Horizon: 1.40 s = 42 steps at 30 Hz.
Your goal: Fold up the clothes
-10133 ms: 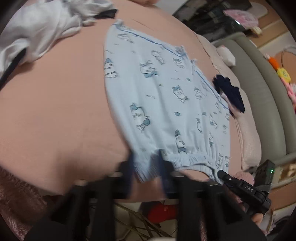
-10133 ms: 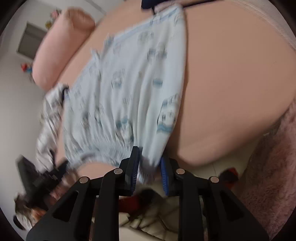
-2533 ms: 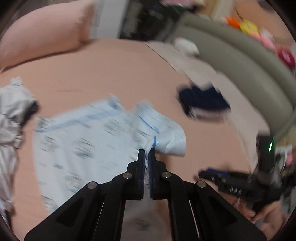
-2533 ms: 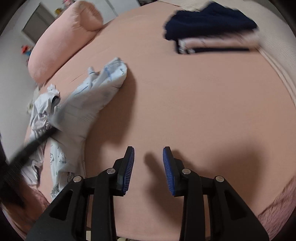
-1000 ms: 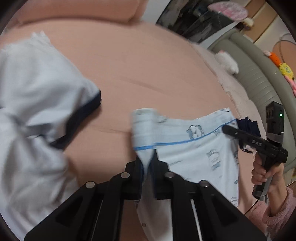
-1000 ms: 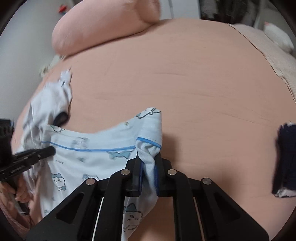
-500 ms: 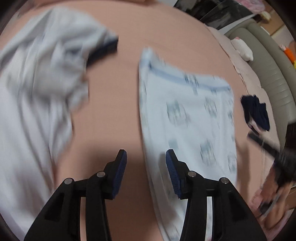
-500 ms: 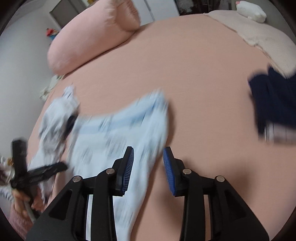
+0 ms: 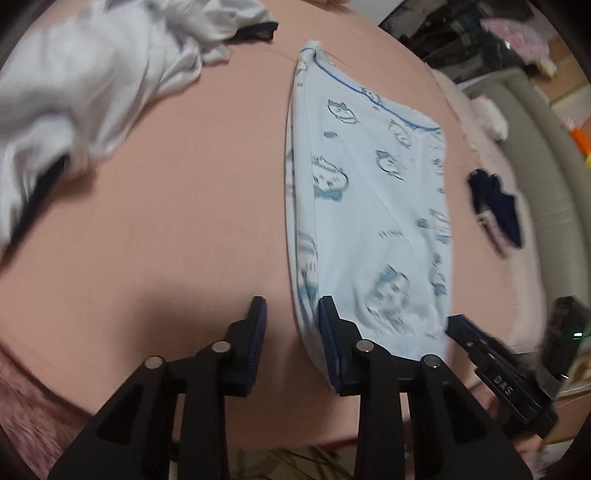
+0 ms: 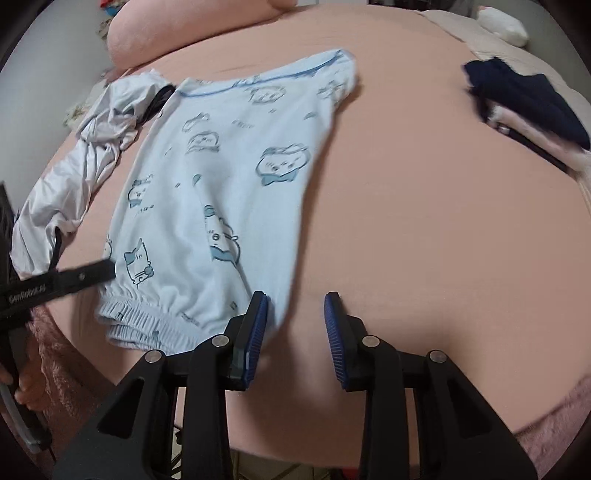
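Note:
Light blue shorts with cartoon prints (image 9: 373,206) lie flat, folded over, on the pink bed; they also show in the right wrist view (image 10: 229,192), elastic waistband toward me. My left gripper (image 9: 291,325) is open and empty at the near left corner of the shorts, its right finger touching the edge. My right gripper (image 10: 295,325) is open and empty at the near right corner, its left finger over the fabric edge. Each gripper shows in the other's view: the right (image 9: 480,354), the left (image 10: 66,280).
A crumpled white garment (image 9: 92,66) lies left of the shorts, also in the right wrist view (image 10: 92,140). A folded navy pile (image 10: 524,99) sits at the right. A pink pillow (image 10: 184,26) is at the far end. The bed's near edge is just below the grippers.
Both grippers have moved back from the far edge of the shorts to the near waistband corners. They stay open. The shorts now lie flat and still.

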Available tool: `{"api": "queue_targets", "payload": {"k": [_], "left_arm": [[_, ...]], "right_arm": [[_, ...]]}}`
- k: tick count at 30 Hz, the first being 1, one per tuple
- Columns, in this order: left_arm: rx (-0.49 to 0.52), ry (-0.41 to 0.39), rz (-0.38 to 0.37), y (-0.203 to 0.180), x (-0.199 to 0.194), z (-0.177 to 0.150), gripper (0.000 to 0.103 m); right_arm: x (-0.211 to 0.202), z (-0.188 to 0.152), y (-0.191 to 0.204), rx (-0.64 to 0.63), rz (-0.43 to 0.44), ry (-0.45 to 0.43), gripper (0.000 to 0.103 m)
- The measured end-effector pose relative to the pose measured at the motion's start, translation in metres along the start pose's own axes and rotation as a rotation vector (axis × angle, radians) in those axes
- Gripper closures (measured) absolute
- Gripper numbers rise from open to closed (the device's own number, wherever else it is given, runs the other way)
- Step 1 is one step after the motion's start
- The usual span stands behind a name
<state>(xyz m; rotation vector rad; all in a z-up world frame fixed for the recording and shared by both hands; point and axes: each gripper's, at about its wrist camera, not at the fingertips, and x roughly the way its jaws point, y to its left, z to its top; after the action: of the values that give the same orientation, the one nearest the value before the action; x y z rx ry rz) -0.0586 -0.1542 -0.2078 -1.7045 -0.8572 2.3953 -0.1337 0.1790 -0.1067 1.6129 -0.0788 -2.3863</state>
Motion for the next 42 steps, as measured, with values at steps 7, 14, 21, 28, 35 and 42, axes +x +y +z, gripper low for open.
{"api": "queue_targets", "payload": {"k": [7,14,21,28,35,42], "left_arm": [[-0.057,0.079,-0.207,0.002,0.016,-0.006,0.051],[0.001,0.037,-0.16,-0.012,0.015,-0.012,0.085],[0.08,0.031,-0.167,-0.023,-0.017,-0.015,0.088],[-0.012,0.173,-0.175,0.013,0.002,-0.03,0.073],[0.012,0.066,-0.265,0.015,-0.021,-0.017,0.074],[0.047,0.077,-0.173,0.0,-0.01,-0.023,0.1]], "right_arm": [[0.018,-0.007,0.0,0.151,0.266,0.042,0.066],[0.033,-0.007,0.018,0.134,0.278,0.021,0.088],[0.0,-0.018,0.03,0.107,0.285,-0.013,0.09],[0.003,-0.038,0.019,0.151,0.278,0.031,0.085],[-0.022,-0.03,0.012,0.139,0.157,-0.114,0.072],[0.0,-0.016,0.062,-0.085,0.043,-0.077,0.072]]}}
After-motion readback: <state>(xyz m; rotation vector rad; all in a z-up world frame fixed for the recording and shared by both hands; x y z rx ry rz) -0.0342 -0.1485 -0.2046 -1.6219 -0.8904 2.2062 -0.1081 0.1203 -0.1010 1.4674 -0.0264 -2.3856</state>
